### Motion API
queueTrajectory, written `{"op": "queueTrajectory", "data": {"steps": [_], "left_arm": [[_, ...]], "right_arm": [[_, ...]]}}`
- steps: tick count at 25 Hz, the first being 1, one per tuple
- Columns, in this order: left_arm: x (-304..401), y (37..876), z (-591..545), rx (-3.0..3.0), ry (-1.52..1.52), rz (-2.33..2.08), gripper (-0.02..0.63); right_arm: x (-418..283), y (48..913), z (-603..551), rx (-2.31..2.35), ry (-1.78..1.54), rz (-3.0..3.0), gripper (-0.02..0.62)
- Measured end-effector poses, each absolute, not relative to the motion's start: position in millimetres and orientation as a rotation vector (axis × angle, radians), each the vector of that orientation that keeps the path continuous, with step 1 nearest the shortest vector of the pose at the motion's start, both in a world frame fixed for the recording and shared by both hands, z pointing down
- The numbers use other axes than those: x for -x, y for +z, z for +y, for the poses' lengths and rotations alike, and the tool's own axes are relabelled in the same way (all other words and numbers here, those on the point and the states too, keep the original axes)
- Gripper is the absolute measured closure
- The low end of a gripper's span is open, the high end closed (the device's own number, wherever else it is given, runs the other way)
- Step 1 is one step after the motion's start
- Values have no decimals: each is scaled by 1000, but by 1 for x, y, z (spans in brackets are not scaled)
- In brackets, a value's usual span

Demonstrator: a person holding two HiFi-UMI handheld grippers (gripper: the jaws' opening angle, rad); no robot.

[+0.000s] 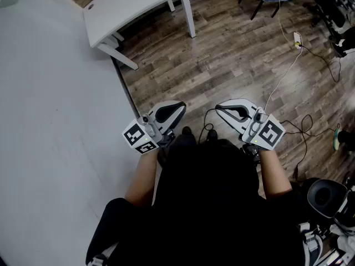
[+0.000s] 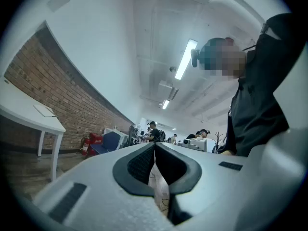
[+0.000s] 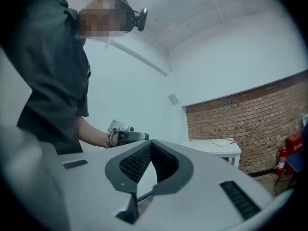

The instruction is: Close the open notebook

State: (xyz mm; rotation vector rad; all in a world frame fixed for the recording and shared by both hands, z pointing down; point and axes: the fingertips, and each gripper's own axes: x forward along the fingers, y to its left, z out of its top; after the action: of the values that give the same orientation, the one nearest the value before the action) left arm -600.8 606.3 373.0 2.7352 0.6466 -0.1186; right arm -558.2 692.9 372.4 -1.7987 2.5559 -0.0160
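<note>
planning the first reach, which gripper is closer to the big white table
Left, probably. The left gripper hangs right beside the edge of the white table; the right gripper is out over the wood floor. Both are shut and empty.

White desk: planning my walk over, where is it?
Head view, top centre: the white desk stands on the wooden floor, ahead of the left hand-held gripper.

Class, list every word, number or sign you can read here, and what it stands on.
None can be read.
Left marker cube, right marker cube: square patterns only, no letters.
Fire extinguisher: label too small to read.
Sheet on white table: nothing legible.
</note>
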Motion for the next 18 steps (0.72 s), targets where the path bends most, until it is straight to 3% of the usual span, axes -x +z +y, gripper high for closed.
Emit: {"op": "queueTrajectory", "data": {"steps": [18], "left_arm": [[606, 387, 634, -2723, -65, 620, 588]], "right_arm": [[524, 374, 719, 1761, -34, 2386, 589]]}}
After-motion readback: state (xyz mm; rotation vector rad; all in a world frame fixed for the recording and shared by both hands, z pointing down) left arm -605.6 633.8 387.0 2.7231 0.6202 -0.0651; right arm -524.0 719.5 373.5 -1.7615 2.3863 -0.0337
